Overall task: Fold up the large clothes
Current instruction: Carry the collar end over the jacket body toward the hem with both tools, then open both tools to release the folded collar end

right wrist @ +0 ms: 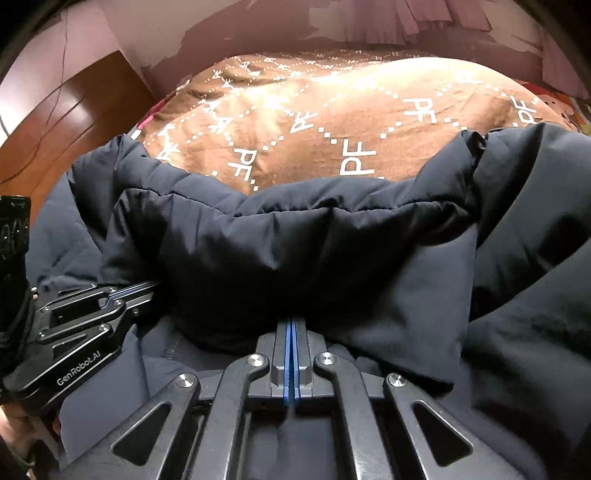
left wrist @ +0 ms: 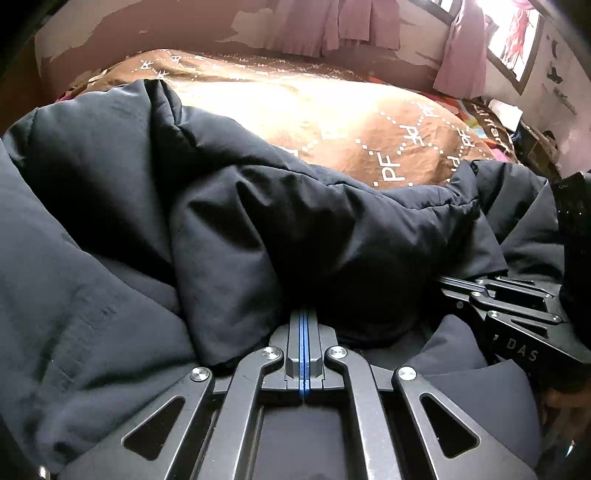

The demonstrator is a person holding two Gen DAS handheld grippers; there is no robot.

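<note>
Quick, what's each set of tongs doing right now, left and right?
Left tongs: closed, tips buried in a fold of the dark puffy jacket, apparently pinching it.
Right tongs: closed, likewise on the same jacket fold.

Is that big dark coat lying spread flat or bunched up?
Bunched up: the dark coat heaps in puffy folds on the brown bedspread, pinched by both tongs.

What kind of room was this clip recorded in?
Most likely a bedroom: a bed under a brown cover printed with white "PF" letters, pink curtains by a bright window, and a dark navy padded coat spread on it.
</note>
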